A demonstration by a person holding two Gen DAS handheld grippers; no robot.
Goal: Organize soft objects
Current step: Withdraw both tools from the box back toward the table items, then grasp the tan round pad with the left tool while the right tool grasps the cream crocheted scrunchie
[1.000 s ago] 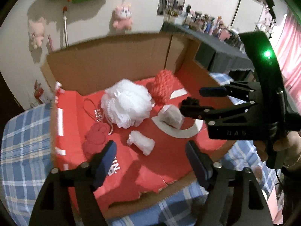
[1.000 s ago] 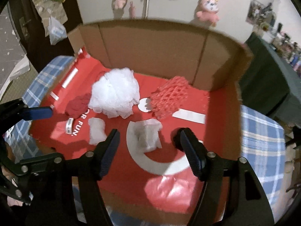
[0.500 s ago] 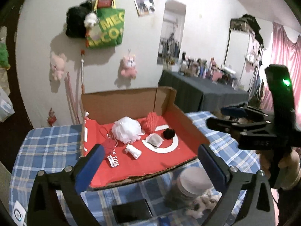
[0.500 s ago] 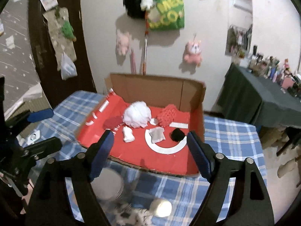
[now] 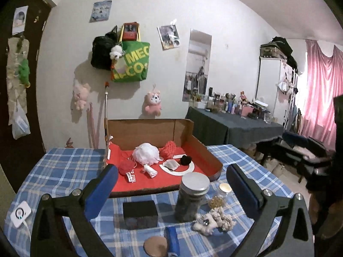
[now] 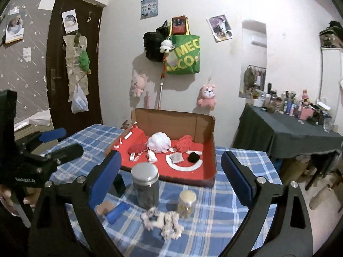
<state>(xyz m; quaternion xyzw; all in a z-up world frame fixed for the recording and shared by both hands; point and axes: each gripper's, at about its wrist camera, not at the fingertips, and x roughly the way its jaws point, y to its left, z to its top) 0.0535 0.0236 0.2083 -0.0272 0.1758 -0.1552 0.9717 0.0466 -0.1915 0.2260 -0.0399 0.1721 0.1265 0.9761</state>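
- Left gripper (image 5: 171, 184): blue-padded jaws standing spread wide, having just been opening, nothing between the pads. It is pointing slightly downward over the near edge of the blue plaid tablecloth (image 5: 64, 171).
- Right gripper (image 6: 170, 171): jaws likewise spread, just been opening further, nothing pinched. It is hanging over the same near edge, beside the left one.
- Nearest soft piece: the cream knotted rope toy (image 6: 163, 220), lying loose on the cloth just below the right jaws; in the left view (image 5: 214, 219) it is sitting beside the tall dark jar with a grey metal lid (image 5: 191, 199).
- Judging this as the step in hand: one soft object remaining outside the box, so the rope toy is probably the next pick, likely for the right gripper.
- Doing it well: coming down on the toy's thick middle knot, not a trailing end, since it looks limp and will be sagging when lifted.
- Watch the small glass jar with a gold lid (image 6: 187, 201), touching or nearly touching the toy, and the tall jar close behind; approach from the near side to avoid knocking either.
- Destination: the open cardboard box with a red lining (image 6: 205, 128), further back, already holding the white mesh bath pouf (image 6: 159, 142), red knitted piece (image 6: 186, 143), black pom-pom (image 6: 194, 156) and other small soft bits.
- Free red floor is showing at the box's near right corner; placing there is looking simplest.
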